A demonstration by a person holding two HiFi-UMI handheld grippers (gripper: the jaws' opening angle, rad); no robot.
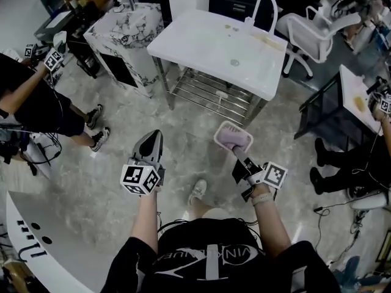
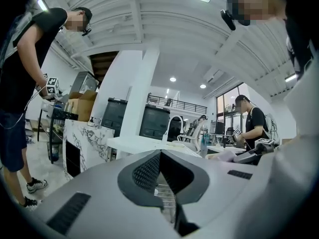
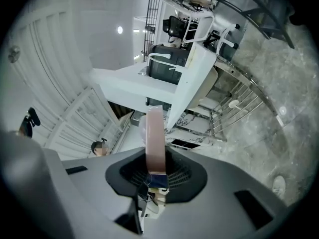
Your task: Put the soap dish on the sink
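The soap dish (image 1: 232,138) is a pinkish oblong tray with a pale rim. My right gripper (image 1: 238,150) is shut on its near edge and carries it level above the floor. In the right gripper view the soap dish (image 3: 155,133) shows edge-on, sticking out from my right gripper (image 3: 156,159). The white sink (image 1: 220,47) with its arched tap (image 1: 263,8) stands a few steps ahead and shows as the sink (image 3: 144,81) beyond the dish. My left gripper (image 1: 152,139) is held out level beside it, shut and holding nothing, also seen as the left gripper (image 2: 160,156).
A wire shelf (image 1: 214,93) sits under the sink. A marble-patterned cabinet (image 1: 125,38) stands to its left and a white chair (image 1: 317,32) to its right. One person (image 1: 36,96) stands at the left and another person (image 1: 360,157) at a dark table on the right.
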